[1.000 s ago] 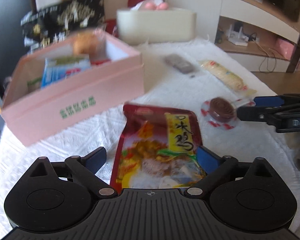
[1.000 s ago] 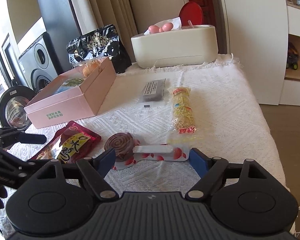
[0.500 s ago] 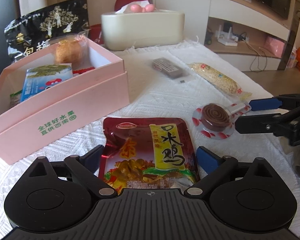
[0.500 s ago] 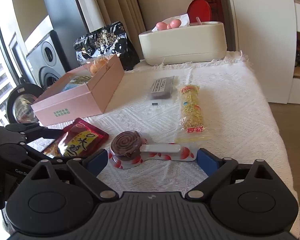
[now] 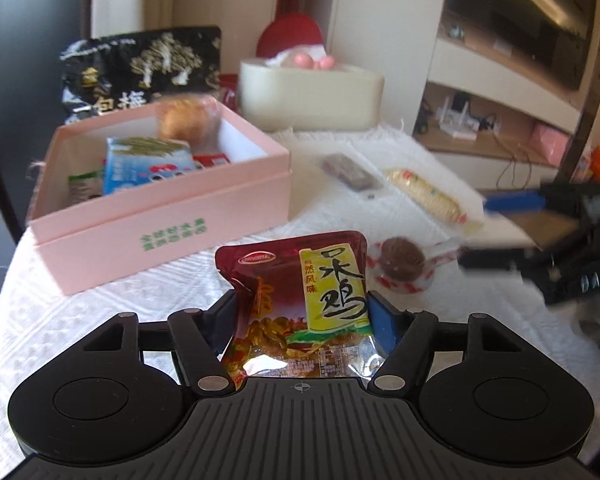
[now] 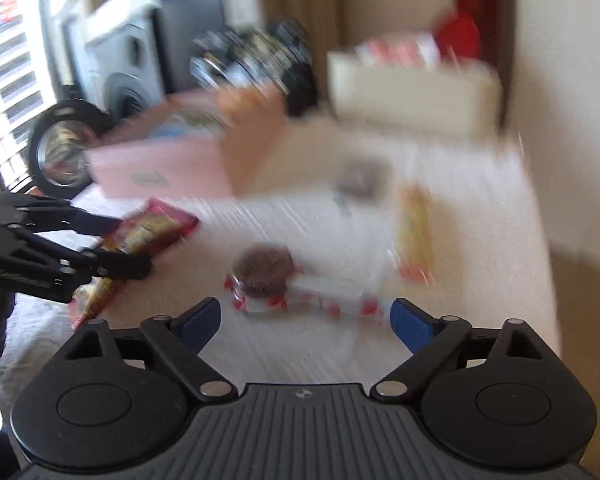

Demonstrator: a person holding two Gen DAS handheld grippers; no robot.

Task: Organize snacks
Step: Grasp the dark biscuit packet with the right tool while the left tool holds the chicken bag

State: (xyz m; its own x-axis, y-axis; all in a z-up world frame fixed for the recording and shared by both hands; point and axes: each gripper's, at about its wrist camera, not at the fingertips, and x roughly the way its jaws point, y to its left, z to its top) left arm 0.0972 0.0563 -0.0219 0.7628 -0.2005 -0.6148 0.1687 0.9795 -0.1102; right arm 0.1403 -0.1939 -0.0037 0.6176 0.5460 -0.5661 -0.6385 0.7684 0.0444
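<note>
My left gripper (image 5: 302, 316) is shut on a red snack pouch (image 5: 300, 284) with a yellow label and holds it tilted up off the white cloth. The open pink box (image 5: 160, 200), with several snacks inside, stands just beyond it to the left. My right gripper (image 6: 306, 316) is open and empty, just short of a chocolate lollipop (image 6: 264, 268) in a clear red-patterned wrapper. The lollipop also shows in the left wrist view (image 5: 402, 258). The right wrist view is blurred by motion. In it the left gripper (image 6: 112, 244) shows at the left, closed on the pouch (image 6: 156, 228).
A yellow noodle stick pack (image 5: 424, 196) and a small dark bar (image 5: 346, 168) lie on the white cloth (image 5: 100, 304) behind the lollipop. A cream tissue box (image 5: 308, 100) and a black snack bag (image 5: 140, 68) stand at the back. The table edge drops off at the right.
My left gripper has closed on the red pouch and lifted its far end off the cloth. My right gripper has moved quickly and stays open near the lollipop.
</note>
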